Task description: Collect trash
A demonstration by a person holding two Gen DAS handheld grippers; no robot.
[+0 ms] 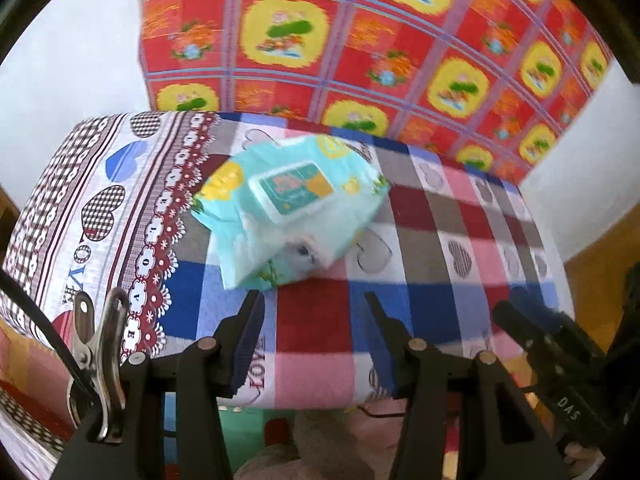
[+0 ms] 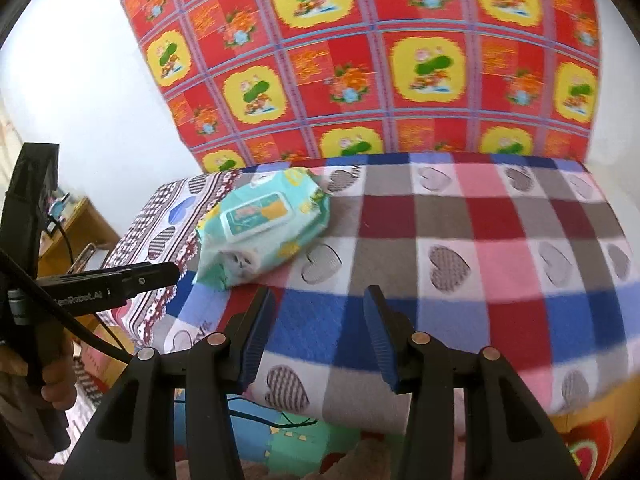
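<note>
A light-teal wet-wipe pack [image 1: 288,204] with a hard flip lid lies flat on the checked, heart-patterned blanket [image 1: 420,248] over a raised surface. My left gripper [image 1: 314,300] stands open just in front of the pack, nothing between its blue pads. In the right wrist view the same wipe pack [image 2: 264,224] lies at centre left, and my right gripper [image 2: 318,294] is open, a short way to the pack's right and nearer than it. The left gripper's fingers [image 2: 156,274] reach in from the left, ending close to the pack's near corner.
A red and yellow patterned cloth [image 2: 360,60] hangs upright behind the blanket against a white wall [image 2: 92,92]. A wooden shelf [image 2: 76,224] stands low at the left. The blanket's front edge [image 2: 360,408] drops off near the grippers. A metal clip [image 1: 96,344] hangs on the left gripper.
</note>
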